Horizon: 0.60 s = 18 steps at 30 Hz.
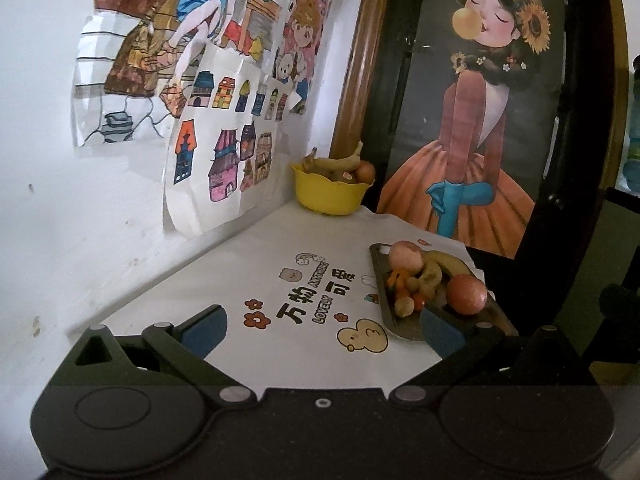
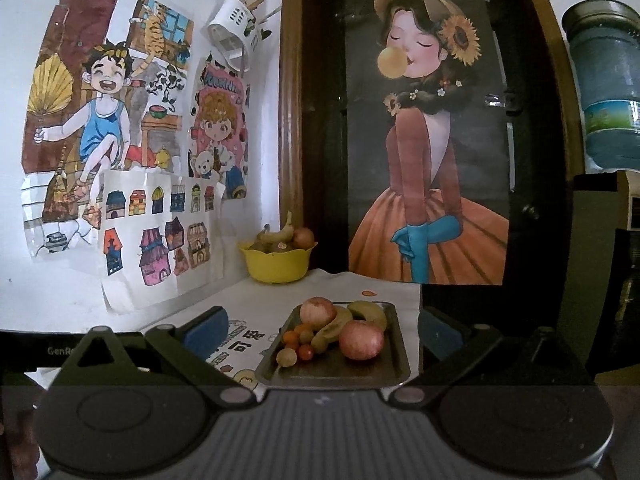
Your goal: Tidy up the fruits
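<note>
A dark metal tray (image 2: 394, 364) lies on the white table cover and carries two reddish apples (image 2: 361, 339), bananas (image 2: 368, 313) and several small orange and tan fruits (image 2: 294, 338). In the left wrist view the tray (image 1: 380, 280) sits to the right, with one apple (image 1: 467, 294) close to the right finger. A yellow bowl (image 2: 276, 268) in the far corner holds a banana, an onion-like fruit and others; it also shows as the yellow bowl (image 1: 328, 196). My left gripper (image 1: 320, 328) is open above the cloth. My right gripper (image 2: 322, 330) is open, facing the tray, holding nothing.
Drawings (image 2: 120, 140) cover the white wall on the left. A framed poster (image 2: 424, 140) stands behind the table. A white utensil holder (image 2: 236, 36) hangs on the wall. A large water bottle (image 2: 608, 88) is at the right. The cloth (image 1: 280, 280) has printed cartoons.
</note>
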Motion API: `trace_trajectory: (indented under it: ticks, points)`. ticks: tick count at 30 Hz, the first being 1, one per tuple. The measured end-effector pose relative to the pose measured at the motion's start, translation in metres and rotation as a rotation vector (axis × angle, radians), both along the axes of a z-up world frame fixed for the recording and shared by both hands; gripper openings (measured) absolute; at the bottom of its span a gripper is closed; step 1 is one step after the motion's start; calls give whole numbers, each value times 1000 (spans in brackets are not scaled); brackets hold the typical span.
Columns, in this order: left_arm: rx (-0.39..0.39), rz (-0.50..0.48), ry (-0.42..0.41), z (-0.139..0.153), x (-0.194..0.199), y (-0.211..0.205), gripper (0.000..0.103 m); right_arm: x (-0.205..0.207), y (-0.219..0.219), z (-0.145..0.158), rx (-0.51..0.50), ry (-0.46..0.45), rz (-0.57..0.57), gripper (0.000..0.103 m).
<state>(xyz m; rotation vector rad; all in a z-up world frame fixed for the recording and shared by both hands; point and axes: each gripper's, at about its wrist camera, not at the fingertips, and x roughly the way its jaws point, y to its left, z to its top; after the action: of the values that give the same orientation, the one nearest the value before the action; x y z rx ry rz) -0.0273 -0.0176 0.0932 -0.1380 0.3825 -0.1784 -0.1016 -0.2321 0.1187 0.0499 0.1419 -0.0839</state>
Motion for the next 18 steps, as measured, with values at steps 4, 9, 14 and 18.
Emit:
trace_trajectory:
  ticks: [4, 9, 14, 18]
  points:
    - [9, 1, -7, -2, -6, 3, 102, -10, 4, -2, -2, -5, -14, 103]
    - [29, 0, -8, -7, -7, 3, 102, -14, 3, -10, 17, 5, -26, 103]
    - [44, 7, 5, -17, -1, 0, 102, -7, 2, -25, 23, 39, -30, 103]
    - [46, 23, -2, -31, 7, 0, 102, 2, 0, -40, 22, 48, -28, 103]
